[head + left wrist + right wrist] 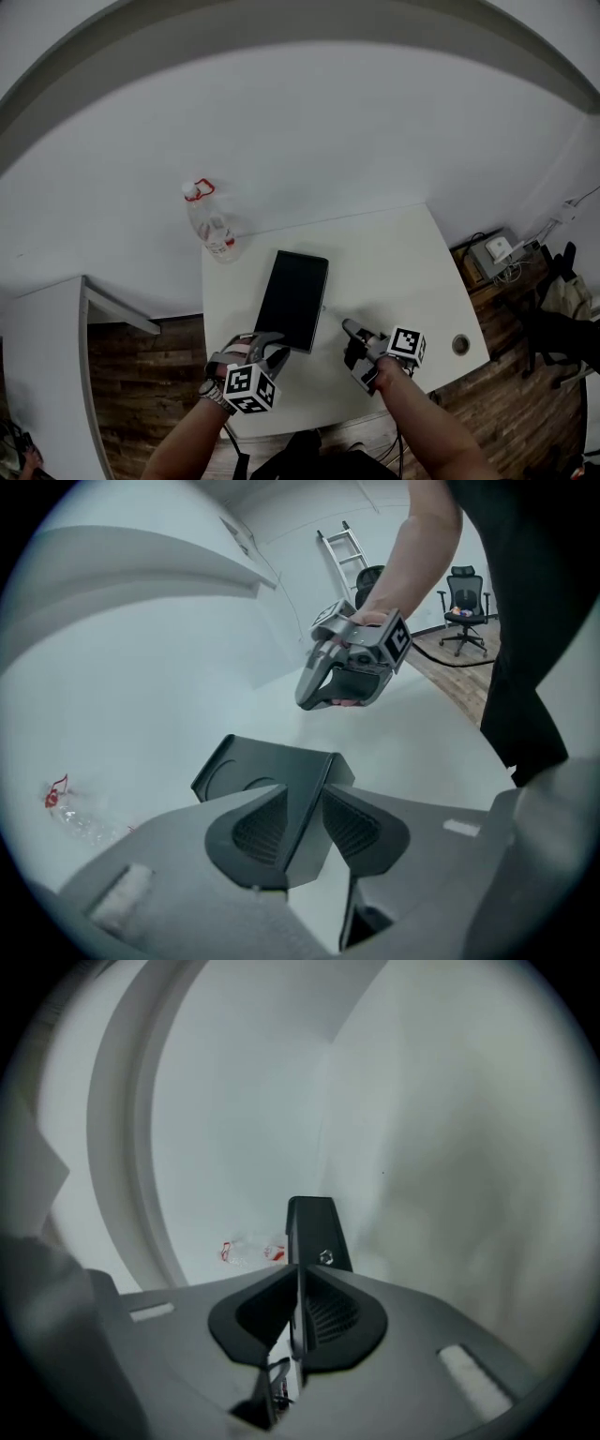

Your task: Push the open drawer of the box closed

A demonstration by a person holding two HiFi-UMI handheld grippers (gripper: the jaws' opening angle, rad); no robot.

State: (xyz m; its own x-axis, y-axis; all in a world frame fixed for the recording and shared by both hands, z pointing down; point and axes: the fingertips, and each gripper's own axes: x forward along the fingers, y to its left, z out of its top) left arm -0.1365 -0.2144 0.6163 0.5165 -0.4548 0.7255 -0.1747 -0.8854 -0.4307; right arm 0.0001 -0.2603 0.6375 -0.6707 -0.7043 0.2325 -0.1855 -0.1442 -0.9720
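A flat black box (292, 300) lies lengthwise in the middle of the white table (403, 253); I cannot make out a drawer on it. My left gripper (270, 349) is at the box's near left corner. In the left gripper view its jaws (305, 801) are shut on the corner of the box (272, 761), one pad on each side. My right gripper (348, 327) hovers just right of the box's near end without touching it. Its jaws (298, 1277) are together with nothing between them, and they point along the box (315, 1227).
A clear plastic bottle (208, 223) with a red cap ring lies at the table's far left corner. A cable hole (459, 344) sits near the right edge. A white shelf unit (47, 337) stands at the left, and a power adapter (497, 249) lies on the floor at the right.
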